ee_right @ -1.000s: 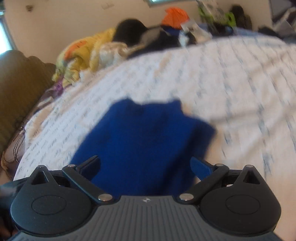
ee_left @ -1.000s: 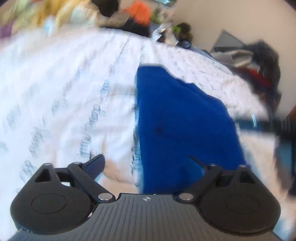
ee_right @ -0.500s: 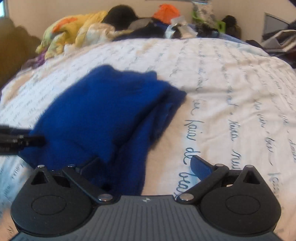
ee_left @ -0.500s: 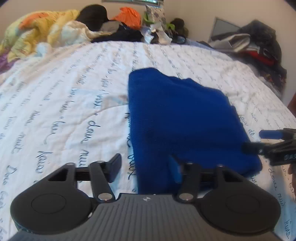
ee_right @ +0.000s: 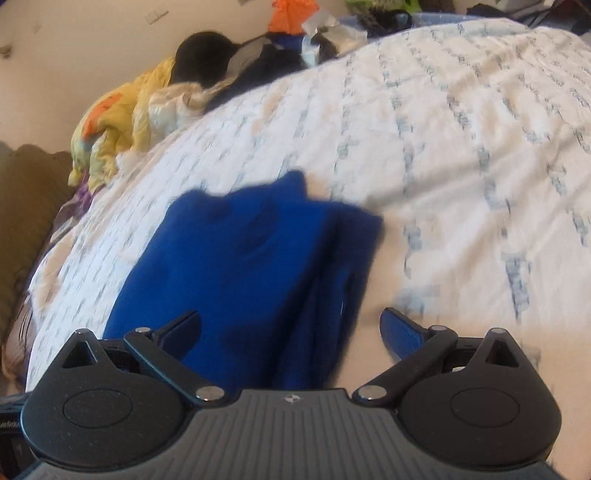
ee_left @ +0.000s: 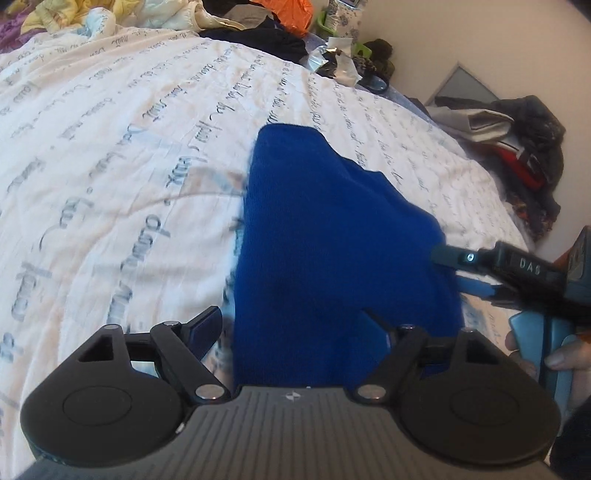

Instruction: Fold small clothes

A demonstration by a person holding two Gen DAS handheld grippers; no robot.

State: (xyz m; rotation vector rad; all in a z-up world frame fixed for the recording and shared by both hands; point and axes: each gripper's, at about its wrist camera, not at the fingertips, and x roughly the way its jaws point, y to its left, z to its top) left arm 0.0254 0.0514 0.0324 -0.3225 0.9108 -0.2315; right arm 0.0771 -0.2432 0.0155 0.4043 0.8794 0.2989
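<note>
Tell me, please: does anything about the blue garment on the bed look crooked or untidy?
Yes. The blue garment is folded unevenly: in the right wrist view a lower layer sticks out along its right side instead of lining up, and its far edge is stepped. It lies flat on the bed cover. No damage shows.

this was a bedroom in a home. a big bed (ee_left: 129, 166) filled most of the room, and its white cover had blue writing on it. a yellow blanket (ee_right: 122, 114) lay bunched up at the far end of the bed. beside it was a messy pile of clothes (ee_left: 266, 22), some dark and some orange. more clothes (ee_left: 524, 147) were heaped against a plain, light wall (ee_left: 443, 33).
</note>
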